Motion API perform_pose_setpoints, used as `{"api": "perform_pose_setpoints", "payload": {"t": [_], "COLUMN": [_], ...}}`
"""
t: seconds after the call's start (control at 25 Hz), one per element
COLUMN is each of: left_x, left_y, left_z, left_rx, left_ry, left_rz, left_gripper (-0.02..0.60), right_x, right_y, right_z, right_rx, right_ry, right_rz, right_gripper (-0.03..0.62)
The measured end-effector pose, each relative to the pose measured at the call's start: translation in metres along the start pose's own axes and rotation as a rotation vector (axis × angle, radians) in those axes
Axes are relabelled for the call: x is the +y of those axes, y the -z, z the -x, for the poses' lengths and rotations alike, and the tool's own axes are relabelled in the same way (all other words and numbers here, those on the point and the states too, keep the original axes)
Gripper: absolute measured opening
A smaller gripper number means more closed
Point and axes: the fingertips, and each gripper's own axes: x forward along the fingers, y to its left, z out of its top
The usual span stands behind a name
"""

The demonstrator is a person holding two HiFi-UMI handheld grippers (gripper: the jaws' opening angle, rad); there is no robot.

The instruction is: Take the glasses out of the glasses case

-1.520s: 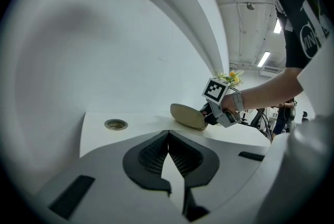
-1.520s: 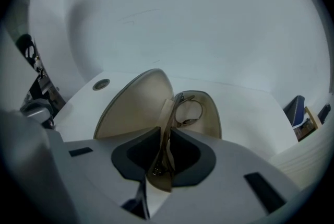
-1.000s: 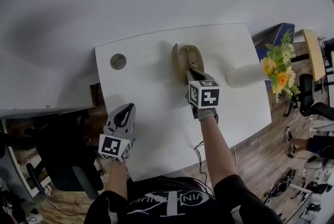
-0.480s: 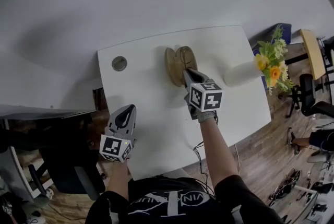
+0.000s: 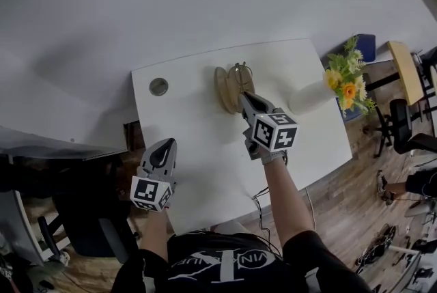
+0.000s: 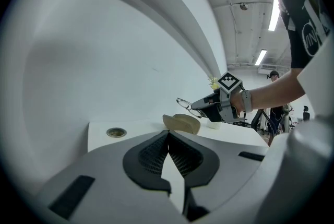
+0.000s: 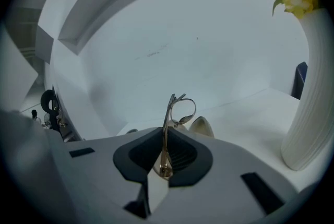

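One pair of thin gold wire glasses (image 7: pixel 166 131) (light, slippery, easily bent) sits pinched by its folded temples in the clenched right gripper (image 7: pixel 164 161), above the open tan glasses case (image 5: pixel 224 88); left gripper (image 6: pixel 168 138) closed, empty.

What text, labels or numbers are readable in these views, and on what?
Shirt: white print, creased and partly hidden, not readable.
Left tool and right tool: black-and-white square markers only, no letters or digits.
Glasses, case, vase, table: no text visible.
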Motion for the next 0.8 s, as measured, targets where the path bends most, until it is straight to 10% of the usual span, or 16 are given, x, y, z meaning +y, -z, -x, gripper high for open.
{"api": "perform_pose_setpoints", "payload": {"t": [0.8], "left_x": [-0.010], "left_y": [-0.057], "left_z": [0.017], "left_rx": [-0.068], "left_ry": [0.004], "left_rz": [-0.063], "left_gripper": [0.015], "right_x": [0.024], "right_y": [-0.026], "right_z": [0.102], "right_rx": [-0.195], "right_ry": [-0.059], "right_rz": [0.015], "right_gripper": [0.041]}}
